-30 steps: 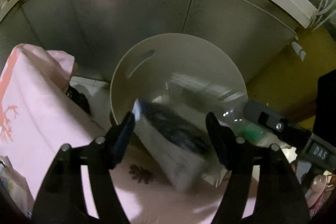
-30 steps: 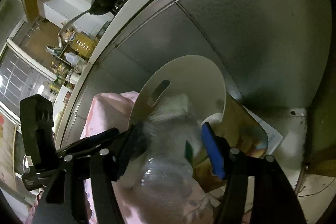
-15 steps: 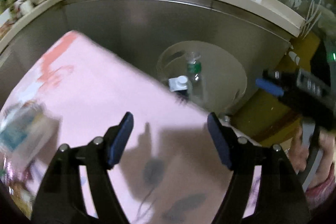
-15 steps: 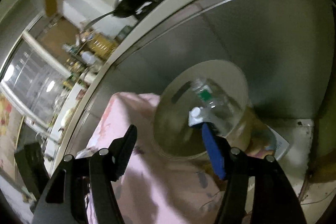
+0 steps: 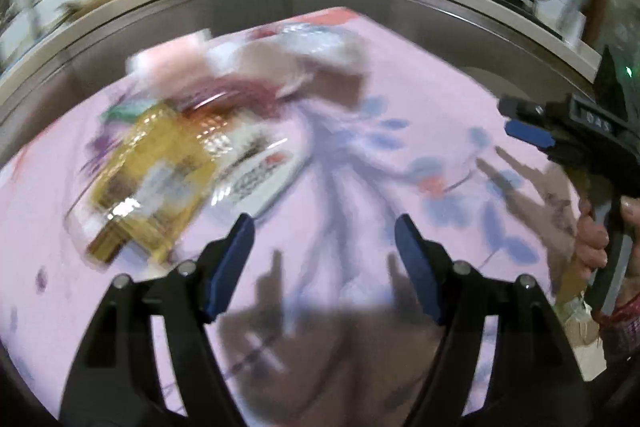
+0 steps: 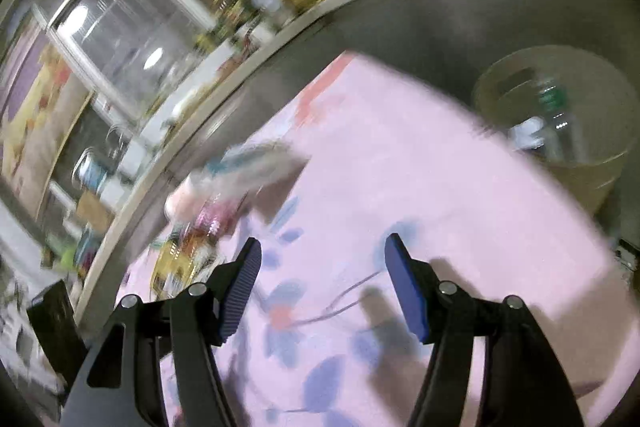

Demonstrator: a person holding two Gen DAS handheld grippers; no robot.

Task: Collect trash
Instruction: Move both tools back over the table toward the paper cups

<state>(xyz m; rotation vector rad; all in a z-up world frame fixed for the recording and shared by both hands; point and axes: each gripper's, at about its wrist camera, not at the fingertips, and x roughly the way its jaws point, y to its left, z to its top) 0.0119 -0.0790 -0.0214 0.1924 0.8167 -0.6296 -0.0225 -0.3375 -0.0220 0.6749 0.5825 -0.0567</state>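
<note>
Pink floral cloth covers the table (image 5: 400,75), which stands against a steel kitchen cabinet under a counter with pans. Both tools are spread wide with nothing between the pads: the left tool (image 5: 324,263) hangs over bare cloth, and the right tool (image 6: 322,287) does too. The remaining trash, a blurred heap of wrappers (image 5: 224,99) with a gold packet (image 5: 156,171) at its near edge, lies to the left of and beyond the left tool, well apart from its pads. In the right wrist view the same heap (image 6: 224,195) sits far left of the right tool, while the round bin (image 6: 560,115), already holding a clear bottle (image 6: 556,119), stands off the table's far right corner. Blur hides each item's outline, so a hurried closing could pinch the cloth or only a wrapper's edge, dragging the heap or dropping a piece.
</note>
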